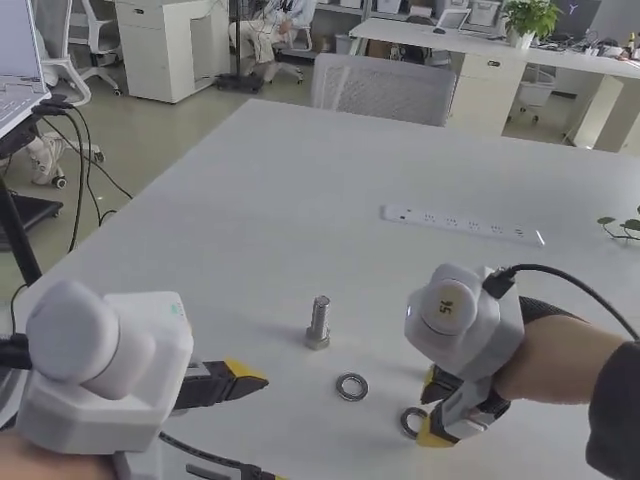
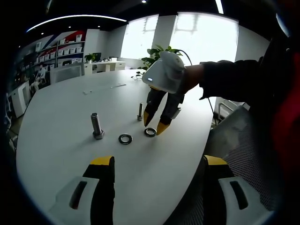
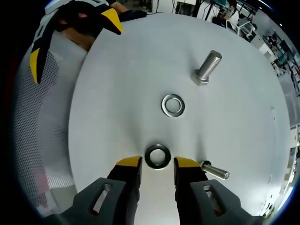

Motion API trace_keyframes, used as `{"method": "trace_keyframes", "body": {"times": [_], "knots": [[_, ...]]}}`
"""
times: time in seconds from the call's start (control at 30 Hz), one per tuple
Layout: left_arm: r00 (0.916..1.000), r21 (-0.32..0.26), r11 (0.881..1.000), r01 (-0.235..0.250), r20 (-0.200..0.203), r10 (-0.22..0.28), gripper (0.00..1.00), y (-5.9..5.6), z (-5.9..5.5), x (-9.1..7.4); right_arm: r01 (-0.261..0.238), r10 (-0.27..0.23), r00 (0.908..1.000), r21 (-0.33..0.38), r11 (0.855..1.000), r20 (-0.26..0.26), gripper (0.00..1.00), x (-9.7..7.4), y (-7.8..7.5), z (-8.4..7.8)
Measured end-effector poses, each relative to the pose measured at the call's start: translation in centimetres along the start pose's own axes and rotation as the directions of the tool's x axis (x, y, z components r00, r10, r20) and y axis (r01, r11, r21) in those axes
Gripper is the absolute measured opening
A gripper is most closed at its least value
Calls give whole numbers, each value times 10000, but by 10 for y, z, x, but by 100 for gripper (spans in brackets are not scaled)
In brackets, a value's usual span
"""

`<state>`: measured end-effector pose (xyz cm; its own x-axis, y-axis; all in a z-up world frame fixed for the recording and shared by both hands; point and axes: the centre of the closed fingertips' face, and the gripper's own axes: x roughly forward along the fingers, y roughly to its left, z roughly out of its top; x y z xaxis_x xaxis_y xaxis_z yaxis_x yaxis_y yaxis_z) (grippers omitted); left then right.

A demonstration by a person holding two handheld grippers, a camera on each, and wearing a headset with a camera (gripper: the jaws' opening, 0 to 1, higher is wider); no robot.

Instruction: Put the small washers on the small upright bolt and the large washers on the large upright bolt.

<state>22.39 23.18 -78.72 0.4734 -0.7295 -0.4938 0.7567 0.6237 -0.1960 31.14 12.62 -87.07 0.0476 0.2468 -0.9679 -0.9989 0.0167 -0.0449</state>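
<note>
The large upright bolt (image 1: pixel 318 323) (image 2: pixel 96 125) (image 3: pixel 207 68) stands mid-table. A bright washer (image 1: pixel 351 386) (image 2: pixel 125 138) (image 3: pixel 173 104) lies flat just in front of it. A darker washer (image 1: pixel 410 421) (image 2: pixel 150 132) (image 3: pixel 157 156) lies flat between the tips of my right gripper (image 1: pixel 430 405) (image 2: pixel 154 124) (image 3: pixel 158 164), which points down at the table with its jaws narrowly open on either side of it. The small upright bolt (image 2: pixel 140 111) (image 3: pixel 215 171) stands close beside that gripper. My left gripper (image 1: pixel 250 428) (image 2: pixel 157 164) (image 3: pixel 70 40) hovers wide open and empty near the table's front edge.
A white power strip (image 1: pixel 465 224) lies on the table (image 1: pixel 250 200) beyond the bolts. A mesh chair (image 1: pixel 385 88) stands at the far edge. Bare tabletop stretches to the left of the large bolt and behind it.
</note>
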Motion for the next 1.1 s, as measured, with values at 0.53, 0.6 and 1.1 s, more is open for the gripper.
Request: {"method": "trace_keyframes", "body": {"times": [0.53,0.6,1.1], "knots": [[10000,-113,9999,-86,24,86,75,2,-2,-1,-186,185,9997,-44,9998,-136,28,5,0,1],[10000,-114,9999,-90,17,90,75,2,-2,-1,-199,198,9997,-24,9998,-112,28,6,0,2],[9999,-110,9999,-106,3,106,75,2,-2,-1,-387,389,9991,176,9991,-145,27,6,0,1]]}}
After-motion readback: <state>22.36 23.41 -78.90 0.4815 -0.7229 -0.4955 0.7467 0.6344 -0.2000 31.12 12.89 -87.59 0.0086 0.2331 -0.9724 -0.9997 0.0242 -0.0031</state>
